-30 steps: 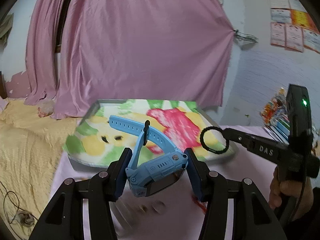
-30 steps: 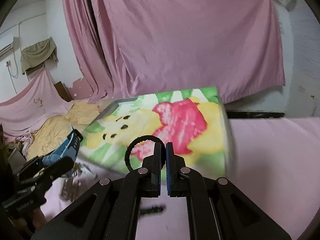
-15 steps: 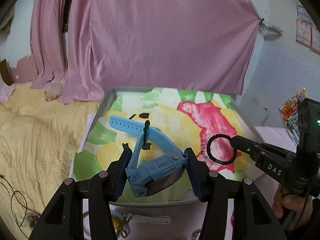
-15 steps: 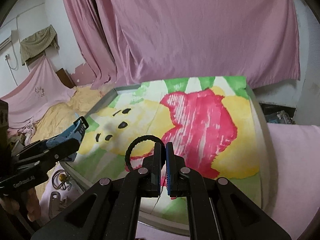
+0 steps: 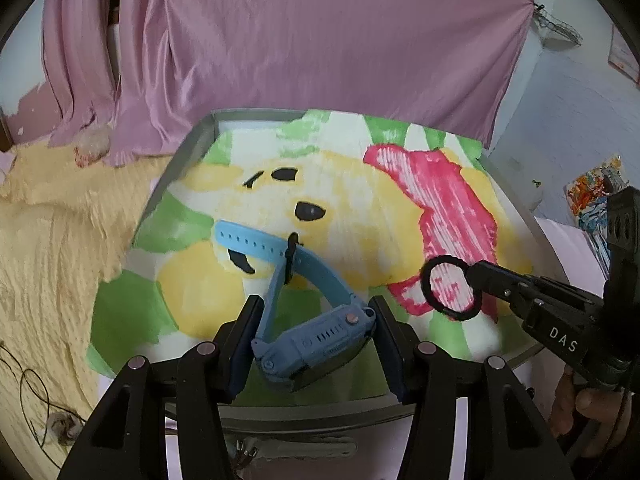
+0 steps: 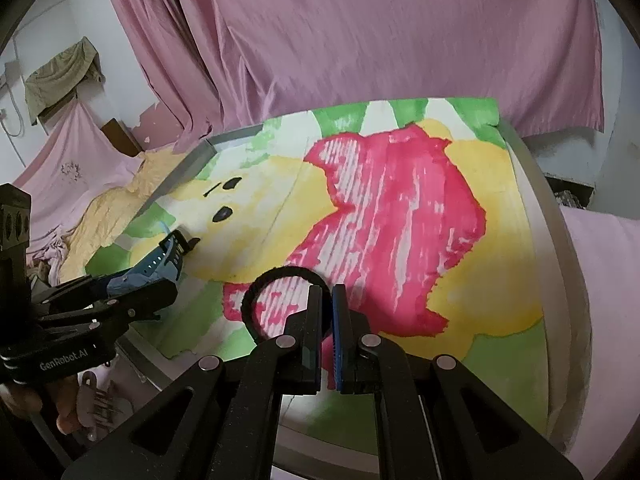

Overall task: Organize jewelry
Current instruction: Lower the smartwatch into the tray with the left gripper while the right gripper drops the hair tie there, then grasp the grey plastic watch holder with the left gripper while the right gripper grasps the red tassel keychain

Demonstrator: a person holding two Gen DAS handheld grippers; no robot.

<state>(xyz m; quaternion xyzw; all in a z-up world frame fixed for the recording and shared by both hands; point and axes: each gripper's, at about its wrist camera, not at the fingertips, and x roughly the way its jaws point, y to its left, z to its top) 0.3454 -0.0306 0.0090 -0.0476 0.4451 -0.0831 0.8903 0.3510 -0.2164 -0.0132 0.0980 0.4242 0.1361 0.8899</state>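
Observation:
My left gripper [image 5: 314, 320] is shut on a light blue watch [image 5: 312, 340], its strap [image 5: 256, 242] curling up and away over the tray. The tray [image 5: 188, 148] is grey-rimmed and lined with a cloth showing a yellow bear in red. My right gripper [image 6: 327, 296] is shut on a black ring-shaped band [image 6: 256, 292], held just above the red patch of the lining. In the left wrist view the black band [image 5: 428, 286] hangs at the tip of the right gripper [image 5: 476, 270]. In the right wrist view the blue watch [image 6: 160, 264] sits in the left gripper [image 6: 148, 280], low at the left.
A yellow blanket [image 5: 52, 264] lies left of the tray. Pink curtains [image 5: 320, 40] hang behind it. Small trinkets [image 6: 98, 398] and a pale strap [image 5: 304, 448] lie on the pink table cover in front of the tray. A hand [image 5: 588, 412] holds the right gripper's handle.
Both grippers have moved forward and lower over the tray, which now fills the views. Each still holds its item: the watch on the left, the black band on the right.

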